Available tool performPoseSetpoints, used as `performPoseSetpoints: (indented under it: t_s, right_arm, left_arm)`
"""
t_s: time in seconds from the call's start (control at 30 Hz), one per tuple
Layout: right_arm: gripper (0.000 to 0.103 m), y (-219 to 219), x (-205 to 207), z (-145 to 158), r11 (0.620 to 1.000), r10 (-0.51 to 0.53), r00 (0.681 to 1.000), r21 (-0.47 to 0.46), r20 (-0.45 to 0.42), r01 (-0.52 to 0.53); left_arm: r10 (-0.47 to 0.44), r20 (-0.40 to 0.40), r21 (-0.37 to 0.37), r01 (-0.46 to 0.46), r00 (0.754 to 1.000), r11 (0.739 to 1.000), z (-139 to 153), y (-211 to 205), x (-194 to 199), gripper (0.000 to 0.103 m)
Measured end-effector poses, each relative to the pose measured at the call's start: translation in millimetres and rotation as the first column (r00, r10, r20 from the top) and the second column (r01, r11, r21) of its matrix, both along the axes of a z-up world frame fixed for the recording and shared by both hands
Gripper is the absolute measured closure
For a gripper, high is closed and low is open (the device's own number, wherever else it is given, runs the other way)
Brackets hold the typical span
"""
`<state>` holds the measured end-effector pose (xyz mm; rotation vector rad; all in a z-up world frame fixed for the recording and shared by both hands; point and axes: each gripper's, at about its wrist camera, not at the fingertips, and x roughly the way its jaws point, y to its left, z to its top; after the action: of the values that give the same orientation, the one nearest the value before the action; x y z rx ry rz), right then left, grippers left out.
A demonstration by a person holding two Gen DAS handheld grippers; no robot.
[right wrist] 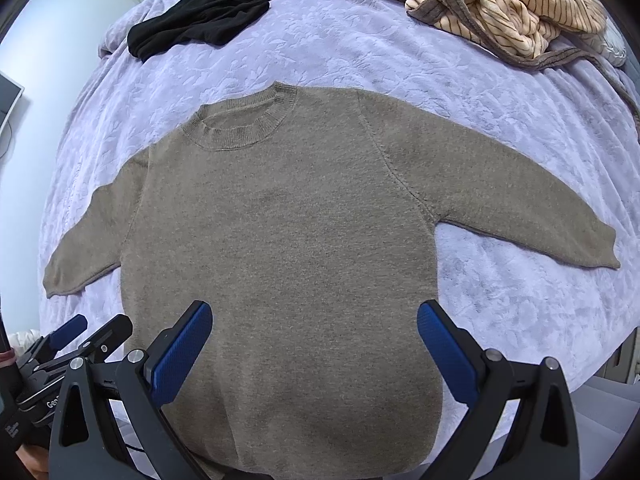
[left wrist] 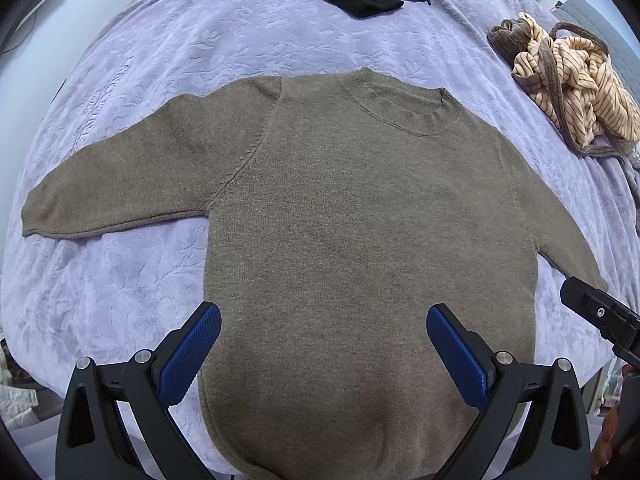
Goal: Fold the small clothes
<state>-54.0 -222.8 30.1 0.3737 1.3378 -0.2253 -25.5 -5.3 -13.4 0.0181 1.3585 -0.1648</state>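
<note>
The sweater [left wrist: 360,220] lies flat, unfolded. Both the left gripper [left wrist: 324,344] and right gripper [right wrist: 314,340] hover open, empty. Next, likely pinch a sleeve inward.

Taupe sweater [left wrist: 360,220], lavender embossed bedspread [left wrist: 240,40]

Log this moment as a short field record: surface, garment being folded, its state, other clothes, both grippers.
surface: lavender bedspread
garment: brown sweater, neckline away from the cameras
state: spread flat, both sleeves out to the sides, no fold made yet
other clothes: black garment beyond the collar; striped garment, crumpled, at the far right
left gripper: jaws open, holding nothing, above the hem area
right gripper: jaws open, holding nothing, above the hem area
</note>
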Motion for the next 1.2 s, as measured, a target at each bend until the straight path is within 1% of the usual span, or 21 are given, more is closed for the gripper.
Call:
performPoseSetpoints:
  t_s: [0.43, 1.2]
  right_arm:
    - [0.001, 5.7, 3.4, -5.7, 1.000, 0.022, 1.000, -0.006, -0.002, -0.022]
    - [0.001, 19.2, 11.5, -8.6, 0.998, 0.060, 0.998, -0.035, -0.023, -0.060]
  left_arm:
    - [0.001, 0.003, -0.013, -0.001, 1.000, 1.000, -3.7, 3.3, 2.0, 0.000]
    - [0.034, -0.004, -0.044, -0.034, 0.999, 0.998, -9.8, 13.7, 6.5, 0.000]
